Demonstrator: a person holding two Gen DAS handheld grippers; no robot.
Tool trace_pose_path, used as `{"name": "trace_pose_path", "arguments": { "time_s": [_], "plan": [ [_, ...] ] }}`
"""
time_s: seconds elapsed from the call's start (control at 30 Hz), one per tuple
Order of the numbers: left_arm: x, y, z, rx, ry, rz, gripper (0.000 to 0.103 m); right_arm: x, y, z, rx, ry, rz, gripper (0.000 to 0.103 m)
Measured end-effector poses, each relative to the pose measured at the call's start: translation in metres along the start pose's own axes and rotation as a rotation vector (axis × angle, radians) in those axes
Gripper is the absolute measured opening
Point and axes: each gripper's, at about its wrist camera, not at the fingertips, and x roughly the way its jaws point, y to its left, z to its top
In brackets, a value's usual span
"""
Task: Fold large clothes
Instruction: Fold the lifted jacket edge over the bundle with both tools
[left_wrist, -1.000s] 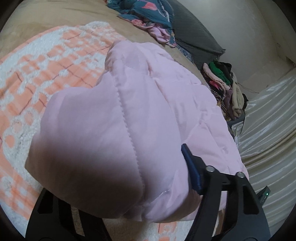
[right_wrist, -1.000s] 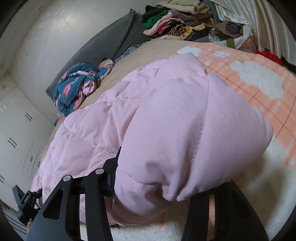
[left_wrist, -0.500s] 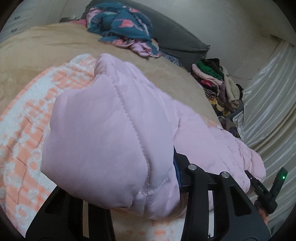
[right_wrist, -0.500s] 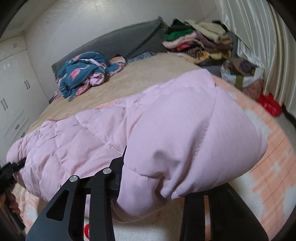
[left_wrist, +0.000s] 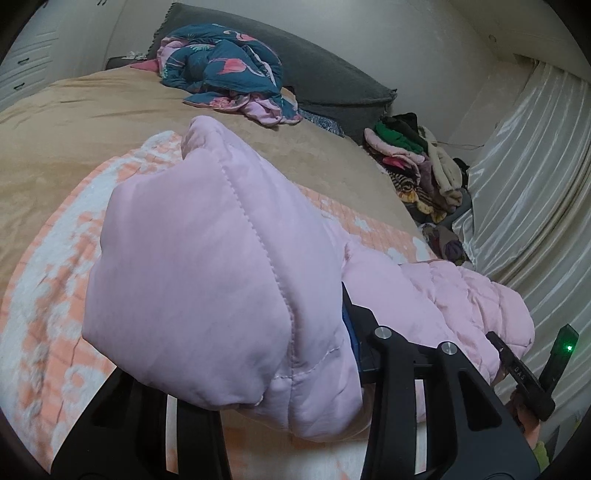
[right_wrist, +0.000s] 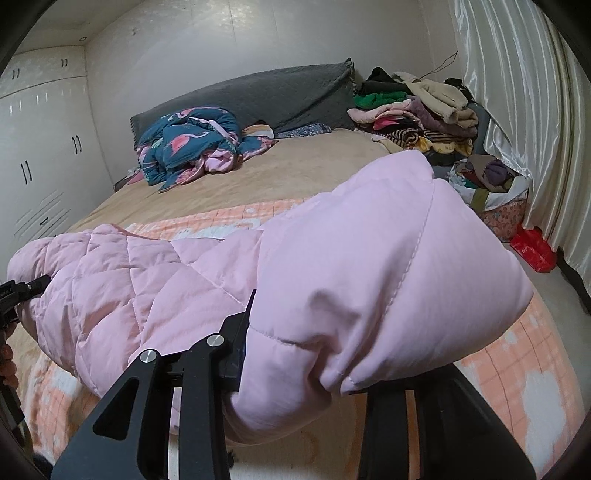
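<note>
both grippers – left (left_wrist: 255, 373), right (right_wrist: 306, 373) – clamp the pink jacket (right_wrist: 369, 277).

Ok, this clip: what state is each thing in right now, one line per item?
Pink puffer jacket: bunched, lifted off the bed, held at both ends.
Left gripper: shut on the jacket.
Right gripper: shut on the jacket.
Flamingo-print garment: crumpled, unfolded, by the grey headboard cushion.
Clothes pile: heaped beside the bed, unsorted.
Orange checked blanket: spread flat on the bed.
Wardrobe doors: shut.
</note>
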Motion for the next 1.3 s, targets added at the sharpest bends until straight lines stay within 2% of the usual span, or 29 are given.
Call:
{"name": "trace_pose_path", "arguments": {
  "time_s": [0.5,0.93,1.3],
  "plan": [
    [-0.034,-0.004,-0.034,0.052,0.029,0.033,0.032,-0.046,0.002,-0.038,0.026,0.01,-0.004,0.033],
    [-0.049,-0.004,-0.063,0.115,0.058,0.074,0.032,-0.067,0.008,-0.075,0.039,0.042,-0.057,0.033],
    [-0.053,0.01,-0.089,0.114,0.085,0.086,0.036,-0.068,0.005,-0.106,0.097,0.066,-0.089,0.036]
  ]
}}
